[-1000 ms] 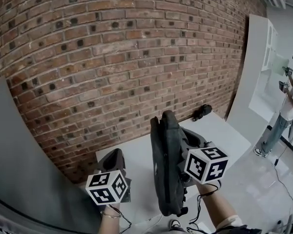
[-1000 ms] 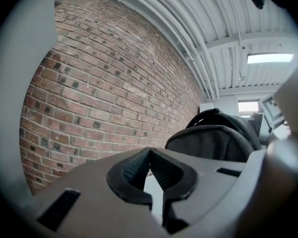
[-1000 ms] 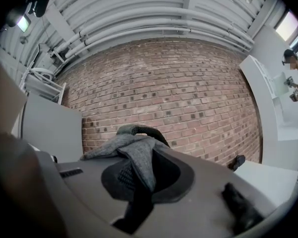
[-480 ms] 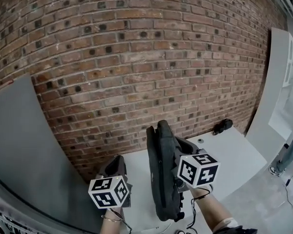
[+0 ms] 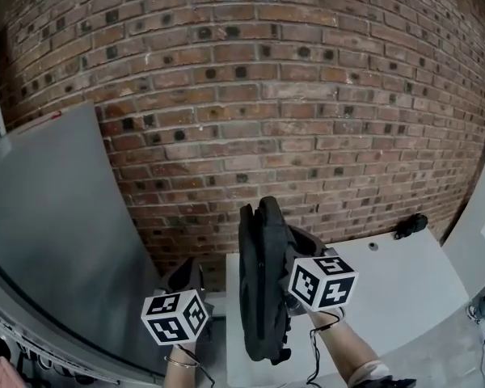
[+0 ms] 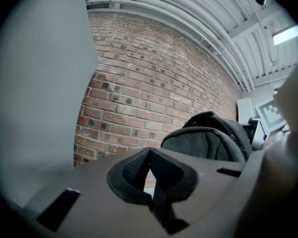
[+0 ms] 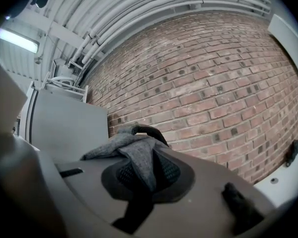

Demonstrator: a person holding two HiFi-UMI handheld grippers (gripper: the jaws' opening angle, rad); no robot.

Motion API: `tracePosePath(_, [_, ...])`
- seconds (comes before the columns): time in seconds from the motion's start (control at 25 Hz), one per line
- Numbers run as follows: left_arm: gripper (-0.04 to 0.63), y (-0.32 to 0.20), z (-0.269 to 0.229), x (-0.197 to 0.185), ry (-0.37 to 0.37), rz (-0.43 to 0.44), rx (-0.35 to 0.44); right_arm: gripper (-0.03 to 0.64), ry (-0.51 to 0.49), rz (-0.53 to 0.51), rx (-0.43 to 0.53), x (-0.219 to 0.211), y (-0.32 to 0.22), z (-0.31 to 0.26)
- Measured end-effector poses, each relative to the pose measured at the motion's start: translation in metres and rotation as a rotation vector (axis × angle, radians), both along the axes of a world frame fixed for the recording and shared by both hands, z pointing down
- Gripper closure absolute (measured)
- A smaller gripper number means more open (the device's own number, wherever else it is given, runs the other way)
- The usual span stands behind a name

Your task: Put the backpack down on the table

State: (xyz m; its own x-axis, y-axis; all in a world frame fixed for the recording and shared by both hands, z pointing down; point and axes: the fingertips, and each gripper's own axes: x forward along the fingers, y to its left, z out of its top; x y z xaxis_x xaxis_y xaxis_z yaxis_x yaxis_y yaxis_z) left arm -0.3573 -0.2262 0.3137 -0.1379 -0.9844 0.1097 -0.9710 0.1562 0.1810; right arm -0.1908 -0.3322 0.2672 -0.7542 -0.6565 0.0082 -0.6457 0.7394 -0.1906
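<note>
A dark grey backpack (image 5: 263,289) hangs upright in the air over the left end of the white table (image 5: 396,277). My right gripper (image 7: 148,170) is shut on a fold of grey fabric (image 7: 136,157) at the backpack's top, beside the black carry handle (image 7: 146,129). The right gripper's marker cube (image 5: 322,283) sits just right of the bag in the head view. My left gripper (image 5: 188,269) floats to the left of the bag without touching it. Its pads (image 6: 139,166) meet with nothing between them. The backpack (image 6: 208,140) shows at the right of the left gripper view.
A red brick wall (image 5: 291,120) runs right behind the table. A tall grey panel (image 5: 56,233) leans at the left, close to my left gripper. A small black object (image 5: 410,225) and a little round piece (image 5: 373,246) lie at the table's far right.
Both grippers and the hanging backpack have swung to the left, toward the grey panel. The person and the white cabinet at the right have dropped out of view. The right grip is unchanged.
</note>
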Motion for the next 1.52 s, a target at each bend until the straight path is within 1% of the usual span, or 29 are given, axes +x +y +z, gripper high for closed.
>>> tracePosePath(0.12, [0.583,-0.001,0.012,-0.003,0.015,-0.017,-0.025,0.574,0.036,0.004,-0.009,-0.008,-0.010,0.025])
tracePosePath(0.2, [0.583,-0.006,0.028,0.000,0.026,-0.014,-0.051,0.574,0.029,-0.003,-0.023,-0.010,-0.012,0.038])
tracePosePath(0.28, [0.583,-0.016,0.042,0.005,0.037,-0.002,-0.072,0.574,0.027,-0.006,-0.032,-0.009,-0.017,0.039])
tracePosePath(0.36, [0.583,-0.026,0.050,0.013,0.056,0.007,-0.082,0.574,0.046,-0.010,-0.056,-0.005,-0.024,0.041])
tracePosePath(0.48, [0.583,-0.036,0.057,0.030,0.082,0.027,-0.093,0.572,0.086,0.009,-0.080,0.011,-0.032,0.050])
tracePosePath(0.6, [0.583,-0.050,0.057,0.052,0.089,0.063,-0.088,0.572,0.134,0.041,-0.069,0.032,-0.041,0.055])
tracePosePath(0.72, [0.583,-0.060,0.061,0.075,0.098,0.097,-0.095,0.572,0.158,0.045,-0.072,0.048,-0.043,0.062])
tracePosePath(0.96, [0.583,-0.074,0.071,0.111,0.097,0.141,-0.116,0.572,0.161,0.051,-0.110,0.076,-0.048,0.081])
tracePosePath(1.16, [0.583,-0.080,0.082,0.124,0.108,0.149,-0.140,0.572,0.169,0.056,-0.117,0.093,-0.047,0.089])
tracePosePath(1.52, [0.583,-0.082,0.095,0.152,0.122,0.165,-0.158,0.572,0.187,0.098,-0.150,0.132,-0.051,0.110])
